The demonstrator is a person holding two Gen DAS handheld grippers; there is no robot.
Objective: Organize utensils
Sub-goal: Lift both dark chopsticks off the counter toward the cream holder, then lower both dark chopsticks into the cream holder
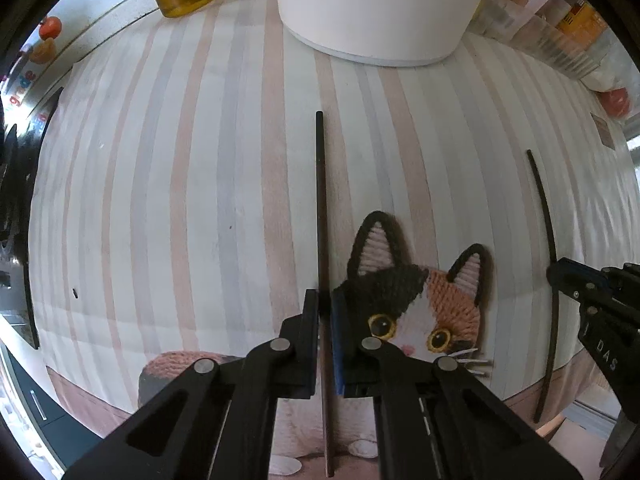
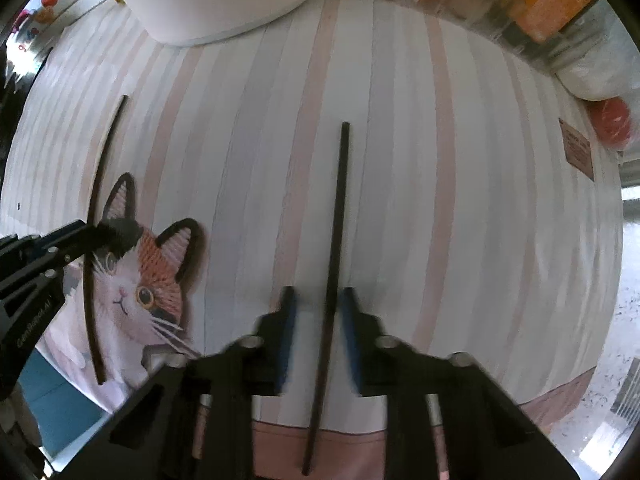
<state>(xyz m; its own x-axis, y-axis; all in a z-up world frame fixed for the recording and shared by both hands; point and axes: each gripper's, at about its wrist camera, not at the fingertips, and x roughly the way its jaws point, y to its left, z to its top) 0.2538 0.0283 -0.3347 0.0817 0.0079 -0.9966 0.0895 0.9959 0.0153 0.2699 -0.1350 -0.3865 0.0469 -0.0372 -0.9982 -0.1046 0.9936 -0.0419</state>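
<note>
Two dark chopsticks are laid well apart on a striped mat (image 1: 200,160). The left chopstick (image 1: 321,200) is clamped by the left gripper (image 1: 325,300); the right chopstick (image 2: 338,220) is straddled by the right gripper (image 2: 318,300), jaws apart, untouched. Judged step: pickup. Closure on the right, then lifting toward the white container (image 1: 380,8), appears required.

Left gripper (image 1: 325,312) jaws — around dark chopstick (image 1: 321,208)
</note>
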